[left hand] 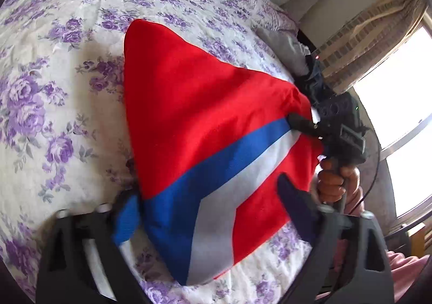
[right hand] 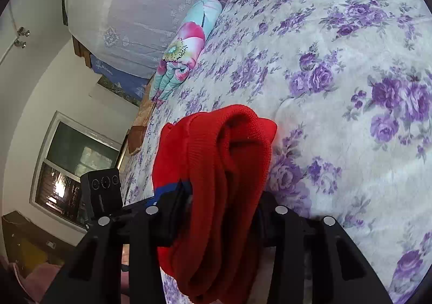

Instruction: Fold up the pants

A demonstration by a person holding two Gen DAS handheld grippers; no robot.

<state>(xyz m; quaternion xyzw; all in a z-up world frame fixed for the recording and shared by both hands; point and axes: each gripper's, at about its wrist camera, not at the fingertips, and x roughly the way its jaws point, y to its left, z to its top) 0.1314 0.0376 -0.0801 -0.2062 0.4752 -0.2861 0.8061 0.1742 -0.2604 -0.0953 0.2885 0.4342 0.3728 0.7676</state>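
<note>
Ok, red pants (left hand: 205, 125) w/ blue-white stripe lie on floral bed (left hand: 54, 66). Right gripper (right hand: 218, 212) pinched on bunched red edge; left gripper (left hand: 208, 209) half-open astride stripe, grip unclear. Keep both corners level, lay flat w/o bunching.

In the right wrist view the bunched red pants (right hand: 216, 182) hide the right hand-held gripper (right hand: 218, 212) fingertips, and their lower folds run off the frame at 6 o'clock. In the left wrist view, the left hand-held gripper's (left hand: 213, 212) fingers (left hand: 127, 220) are blurred against the cloth, so contact cannot be told.
</note>
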